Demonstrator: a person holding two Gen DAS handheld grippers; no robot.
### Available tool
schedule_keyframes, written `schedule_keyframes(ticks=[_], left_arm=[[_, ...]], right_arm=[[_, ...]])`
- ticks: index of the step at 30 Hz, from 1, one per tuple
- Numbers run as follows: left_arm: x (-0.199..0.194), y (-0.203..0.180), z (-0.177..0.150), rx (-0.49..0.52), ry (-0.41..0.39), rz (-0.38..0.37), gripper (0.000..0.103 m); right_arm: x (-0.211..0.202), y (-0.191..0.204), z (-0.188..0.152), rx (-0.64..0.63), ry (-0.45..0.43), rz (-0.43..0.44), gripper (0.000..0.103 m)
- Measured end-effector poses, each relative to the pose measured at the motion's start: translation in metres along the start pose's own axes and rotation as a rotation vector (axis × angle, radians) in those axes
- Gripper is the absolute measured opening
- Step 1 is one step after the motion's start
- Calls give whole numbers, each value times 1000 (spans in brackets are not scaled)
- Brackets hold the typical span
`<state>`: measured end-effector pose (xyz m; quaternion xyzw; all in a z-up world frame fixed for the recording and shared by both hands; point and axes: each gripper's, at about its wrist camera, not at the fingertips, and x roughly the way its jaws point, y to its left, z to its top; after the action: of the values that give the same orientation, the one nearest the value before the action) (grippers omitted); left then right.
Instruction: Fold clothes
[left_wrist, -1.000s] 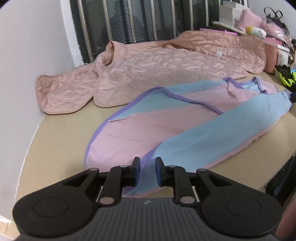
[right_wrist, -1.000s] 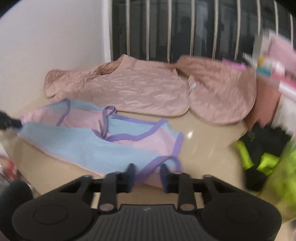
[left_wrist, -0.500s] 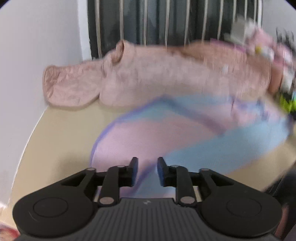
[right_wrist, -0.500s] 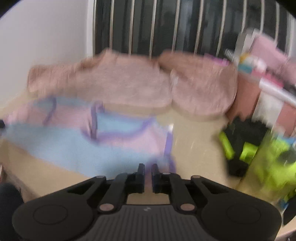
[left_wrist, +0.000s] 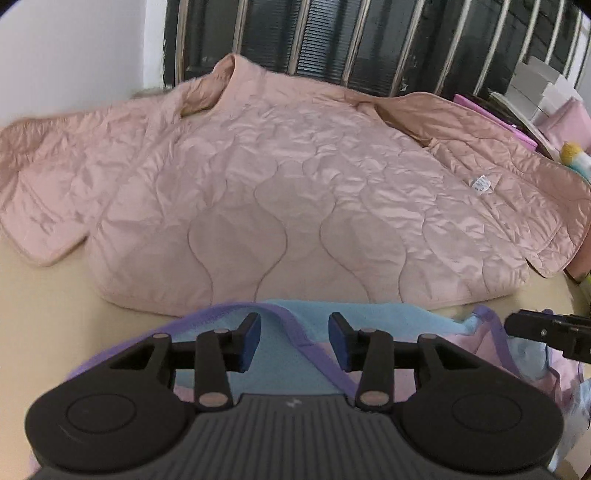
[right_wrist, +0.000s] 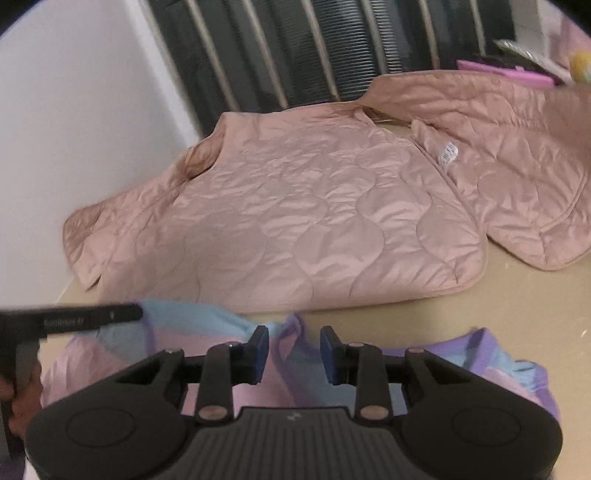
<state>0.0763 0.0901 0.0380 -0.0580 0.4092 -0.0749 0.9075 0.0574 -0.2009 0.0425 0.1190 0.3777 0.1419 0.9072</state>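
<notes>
We hold both grippers over the blue and pink garment (left_wrist: 280, 354) with purple trim, which lies folded over on the beige table (left_wrist: 40, 295) just in front of a pink quilted jacket (left_wrist: 295, 192) spread out flat behind it. Our left gripper (left_wrist: 294, 341) has just been opening: its jaws stand apart with the purple edge of the garment showing in the gap between them, and the pads do not press on the cloth. Our right gripper (right_wrist: 290, 354) has likewise just been opening and now hangs released above the garment's far end, with cloth visible between the jaws but not pinched. From the right wrist view, the left gripper's black body juts in at the left edge; from the left wrist view, the right one shows at the right edge. Behind the jacket runs a dark barred window (left_wrist: 369, 40), and a white wall (right_wrist: 74, 129) stands at the left.
</notes>
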Motion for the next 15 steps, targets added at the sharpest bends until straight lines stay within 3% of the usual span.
schedule_keyframes(ticks=[1, 3, 4, 5, 9, 15], left_arm=[[3, 2, -1, -16, 3, -7, 39], [5, 8, -4, -54, -3, -25, 2], [5, 11, -4, -79, -14, -35, 1], [3, 15, -5, -102, -27, -46, 1], [-15, 16, -9, -110, -98, -73, 0], [-69, 12, -46, -168, -146, -91, 0]], right_arm=[[4, 0, 0, 8, 4, 15, 29], [15, 0, 1, 12, 27, 22, 29], [19, 1, 1, 14, 38, 28, 20], [24, 1, 1, 16, 50, 35, 1], [20, 4, -4, 5, 30, 49, 1], [-52, 8, -34, -51, -133, 87, 1]])
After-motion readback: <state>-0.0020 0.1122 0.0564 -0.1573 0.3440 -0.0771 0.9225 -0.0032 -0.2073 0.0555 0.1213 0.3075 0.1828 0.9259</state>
